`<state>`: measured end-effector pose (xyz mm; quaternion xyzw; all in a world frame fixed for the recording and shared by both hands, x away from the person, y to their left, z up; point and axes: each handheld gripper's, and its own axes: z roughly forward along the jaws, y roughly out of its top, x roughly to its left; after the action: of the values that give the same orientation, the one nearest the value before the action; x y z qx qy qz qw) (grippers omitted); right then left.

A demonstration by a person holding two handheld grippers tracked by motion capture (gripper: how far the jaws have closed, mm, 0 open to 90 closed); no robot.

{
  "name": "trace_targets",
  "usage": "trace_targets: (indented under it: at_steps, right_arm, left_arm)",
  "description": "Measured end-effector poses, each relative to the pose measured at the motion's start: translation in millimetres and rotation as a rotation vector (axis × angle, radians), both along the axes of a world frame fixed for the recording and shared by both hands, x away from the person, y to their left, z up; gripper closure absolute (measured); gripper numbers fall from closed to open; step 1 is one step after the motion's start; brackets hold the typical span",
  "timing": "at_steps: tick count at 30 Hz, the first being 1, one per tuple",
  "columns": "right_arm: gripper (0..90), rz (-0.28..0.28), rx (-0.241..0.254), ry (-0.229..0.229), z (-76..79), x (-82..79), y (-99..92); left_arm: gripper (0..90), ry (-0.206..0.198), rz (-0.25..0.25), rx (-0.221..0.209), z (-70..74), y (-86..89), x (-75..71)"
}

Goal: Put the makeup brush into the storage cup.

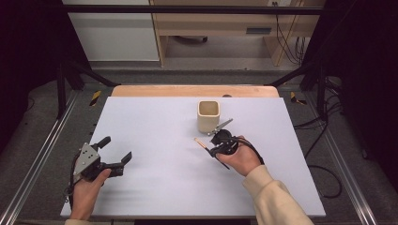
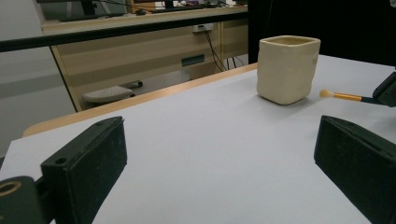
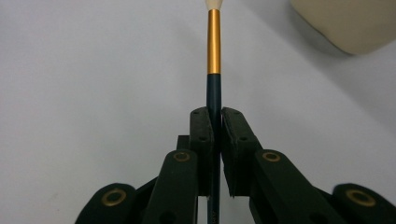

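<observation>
Right gripper view: right gripper (image 3: 214, 122) clamped on slim dark-handled brush with gold ferrule and pale tip (image 3: 214, 42), jaws tight on the handle. High view: brush (image 1: 202, 143) just beside the cream square ceramic cup (image 1: 208, 116), toward the white table's (image 1: 155, 117) far edge. Left gripper (image 1: 117, 151) wide open, empty, near left edge.

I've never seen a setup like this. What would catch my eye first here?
Probably the right gripper, its jaws clamped on a slim brush with a gold band and pale tip, right of the table's middle. Just behind it stands a cream square cup. At the near left, the left gripper rests open, holding nothing.
</observation>
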<state>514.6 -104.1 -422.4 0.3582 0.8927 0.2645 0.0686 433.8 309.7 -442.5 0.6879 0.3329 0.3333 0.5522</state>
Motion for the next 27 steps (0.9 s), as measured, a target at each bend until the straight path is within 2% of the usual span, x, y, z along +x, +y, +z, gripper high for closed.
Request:
trace_targets:
  at_steps: [6,8,14,17,27]
  right_arm:
    - [83.6,-0.025,0.039,-0.017,3.3,0.6,-13.2]
    - [83.5,-0.034,0.069,-0.034,5.6,-0.4,-16.6]
    - [83.6,-0.061,0.148,-0.122,12.6,-4.8,-27.5]
    - [83.6,-0.076,0.168,-0.171,14.8,-6.0,-34.7]
    - [83.5,-0.139,0.266,-0.241,13.0,-2.2,-56.3]
  left_arm:
    - [1.9,0.002,0.001,0.002,-0.4,0.3,0.4]
    - [1.8,0.002,0.005,0.000,-0.2,1.2,0.3]
    - [1.9,0.006,0.016,-0.008,-1.0,4.2,1.0]
    - [1.8,0.010,0.017,-0.008,-1.4,3.9,1.1]
    - [1.8,0.025,0.020,-0.002,-4.5,2.9,2.2]
